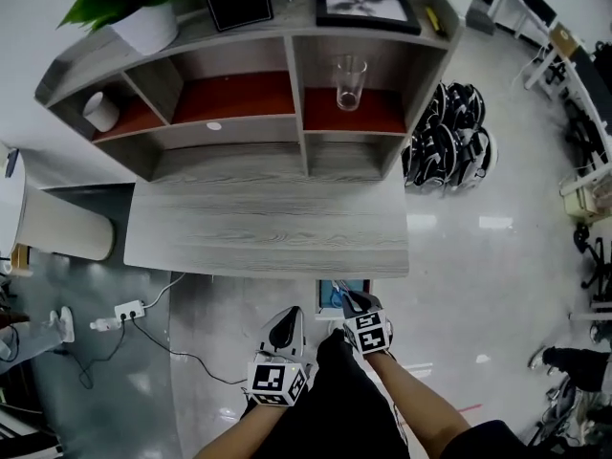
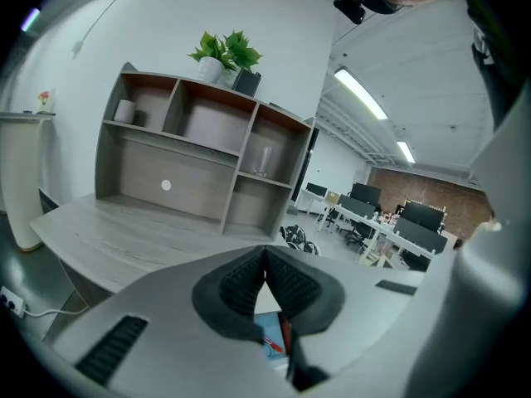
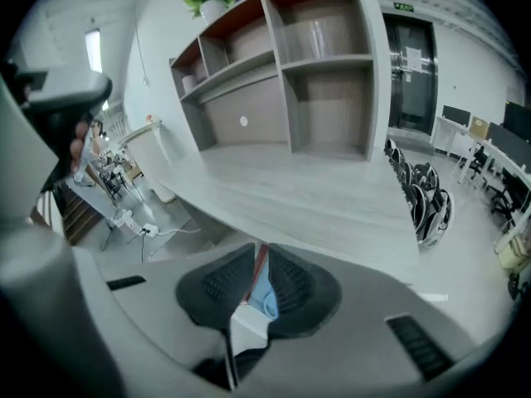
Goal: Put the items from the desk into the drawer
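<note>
Head view: both forearms are reaching in from 6 o'clock. The left gripper (image 1: 284, 331) is sitting at 6 o'clock, short of the desk (image 1: 268, 228). The right gripper (image 1: 352, 302) is tilting down at 5 o'clock, over the open drawer (image 1: 323, 302) below the desk's front edge. A blue item (image 1: 344, 288) is lying in that drawer. A glass (image 1: 350, 81) is standing in the shelf unit (image 1: 287, 122) at 12 o'clock.

Left gripper view: the left gripper (image 2: 265, 259) is keeping its pads together at the tips and gripping nothing. The blue item (image 2: 270, 338), with a red mark, is showing below them at 6 o'clock.

Right gripper view: the right gripper (image 3: 259, 264) is holding its pads a narrow slit apart. The blue item (image 3: 264, 293), with a red edge, is showing through the slit. The desk (image 3: 315, 197) is running across above. A green sign (image 3: 404, 7) at 1 o'clock is too small to read.
</note>
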The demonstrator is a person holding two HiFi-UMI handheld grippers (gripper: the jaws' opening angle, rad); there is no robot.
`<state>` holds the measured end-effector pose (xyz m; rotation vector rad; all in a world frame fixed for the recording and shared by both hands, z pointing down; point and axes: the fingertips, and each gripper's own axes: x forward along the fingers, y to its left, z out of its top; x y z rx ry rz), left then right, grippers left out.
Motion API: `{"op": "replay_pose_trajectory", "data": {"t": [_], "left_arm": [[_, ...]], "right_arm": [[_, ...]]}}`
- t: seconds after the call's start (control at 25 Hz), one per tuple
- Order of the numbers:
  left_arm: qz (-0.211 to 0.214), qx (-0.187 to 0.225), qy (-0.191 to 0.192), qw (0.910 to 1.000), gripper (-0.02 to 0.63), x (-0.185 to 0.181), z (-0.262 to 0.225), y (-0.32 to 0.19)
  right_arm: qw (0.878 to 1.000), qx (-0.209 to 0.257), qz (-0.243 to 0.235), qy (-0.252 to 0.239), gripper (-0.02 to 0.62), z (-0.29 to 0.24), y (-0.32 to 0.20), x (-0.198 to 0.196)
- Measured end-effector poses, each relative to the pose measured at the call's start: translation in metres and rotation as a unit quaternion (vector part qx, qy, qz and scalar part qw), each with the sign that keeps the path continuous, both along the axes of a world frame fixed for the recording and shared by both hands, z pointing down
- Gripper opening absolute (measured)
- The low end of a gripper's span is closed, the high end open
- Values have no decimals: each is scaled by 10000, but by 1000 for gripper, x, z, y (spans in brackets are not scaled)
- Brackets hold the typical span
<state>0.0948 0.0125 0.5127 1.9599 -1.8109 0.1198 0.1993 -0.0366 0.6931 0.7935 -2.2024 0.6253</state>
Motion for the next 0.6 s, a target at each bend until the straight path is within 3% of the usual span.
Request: {"op": "replay_pose_trajectory", "data": {"t": [0.24, 0.4, 0.6], "left_arm": [[330, 206, 68, 9992, 14, -6, -16, 14], [421, 301, 113, 9986, 13, -6, -29, 23], [774, 745, 2, 9942, 13, 7, -56, 23]], "right_arm": [[9945, 674, 393, -699, 34, -99, 13, -13], [9841, 1129, 569, -1248, 23, -169, 30, -25], [9670, 1827, 653, -1653, 18, -240, 49, -37]]}}
